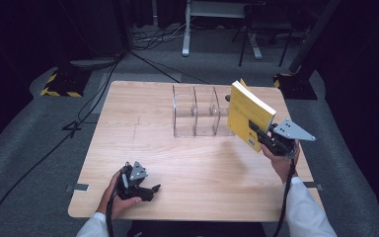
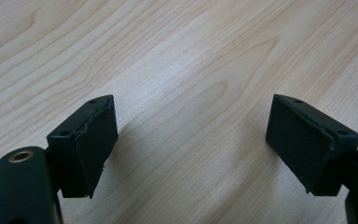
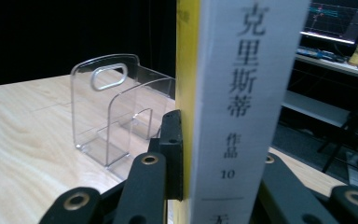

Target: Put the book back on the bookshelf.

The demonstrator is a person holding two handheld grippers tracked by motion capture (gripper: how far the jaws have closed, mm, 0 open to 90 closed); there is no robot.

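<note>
Between the fingers of the right gripper (image 1: 257,132) sits a yellow paperback book (image 1: 247,114), clamped near its lower corner and lifted clear of the wooden table (image 1: 143,143). Seen from the right gripper view, the book's white spine (image 3: 242,102) with black printed characters rises straight up from between the two black jaws, and the yellow cover (image 3: 186,70) lies flat against the pad (image 3: 173,149) on that view's left side; the other jaw presses from behind the spine. From the high view the book tilts, its top edge leaning away from the fingers toward the far side of the table.

Just beyond the held book, on the side away from the right fingertips, stands a clear acrylic file holder (image 1: 196,116) with upright dividers; the book's far edge overlaps its right end in the high view, and whether the two touch cannot be told. In the right gripper view the holder (image 3: 112,112) stands past the left-hand jaw, its rounded end panel with an oval cut-out facing the camera.

Near the front edge of the table, the left gripper (image 1: 154,190) is held low in the person's left hand (image 1: 121,202). Its fingers (image 2: 91,140) stand wide apart, with bare wood grain under them and nothing in the gap.
</note>
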